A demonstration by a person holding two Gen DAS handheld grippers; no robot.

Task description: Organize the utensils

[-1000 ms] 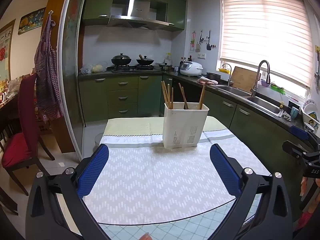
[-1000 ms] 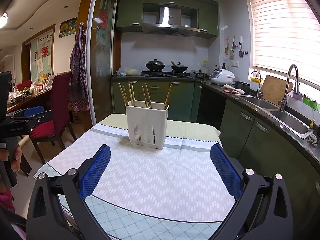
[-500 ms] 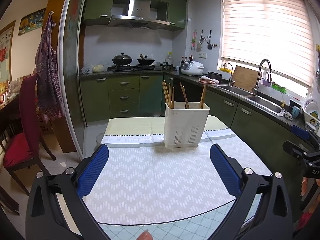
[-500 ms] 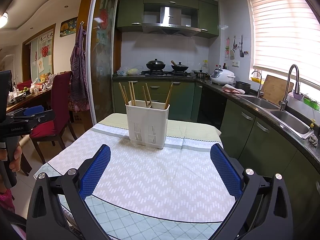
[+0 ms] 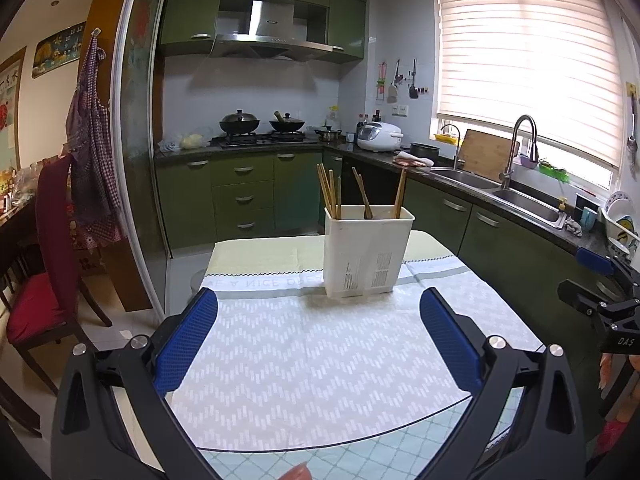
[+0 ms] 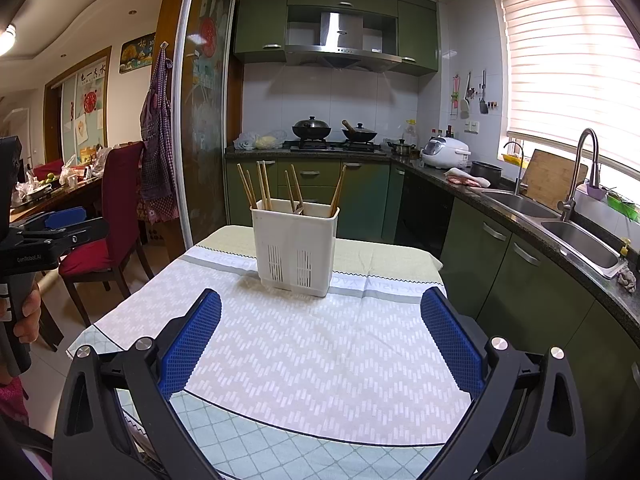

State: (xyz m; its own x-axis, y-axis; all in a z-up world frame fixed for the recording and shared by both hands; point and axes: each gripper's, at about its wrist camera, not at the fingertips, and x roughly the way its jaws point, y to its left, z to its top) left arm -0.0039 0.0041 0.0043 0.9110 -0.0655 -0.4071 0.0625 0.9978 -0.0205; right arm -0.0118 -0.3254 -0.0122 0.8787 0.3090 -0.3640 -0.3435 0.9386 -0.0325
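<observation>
Left-wrist and right-wrist views across a cloth-covered table (image 5: 304, 376). Nearest the lens in the left view, the left gripper (image 5: 318, 332) stands with its blue pads (image 5: 188, 336) spread wide and nothing between them; in the right view the right gripper (image 6: 320, 334) is likewise spread wide and empty. Both hover over the near part of the table, apart from any utensil. Beyond them, toward the far half of the cloth, stands the holder (image 5: 366, 250), a white plastic caddy, upright on its base. From the left gripper it lies at about 12 to 1 o'clock, slightly right of the midline; from the right gripper it lies at about 11 to 12 o'clock (image 6: 296, 250), slightly left. Neither gripper looks clearly nearer than the other; both are well apart from the holder. The chopsticks (image 5: 330, 192) stand in the holder with their long axes near vertical, upper ends fanning outward: one cluster at the holder's left side, a pair near the middle, and a single stick leaning at the right (image 5: 400, 194). A grasp would, by judgement, have to come from above or from the side across these upright shafts, pads either side of a stick. At the 3 o'clock edge of the left view the right gripper's body shows; at the 9 o'clock edge of the right view a hand (image 6: 28, 316) holds the left gripper's handle.
</observation>
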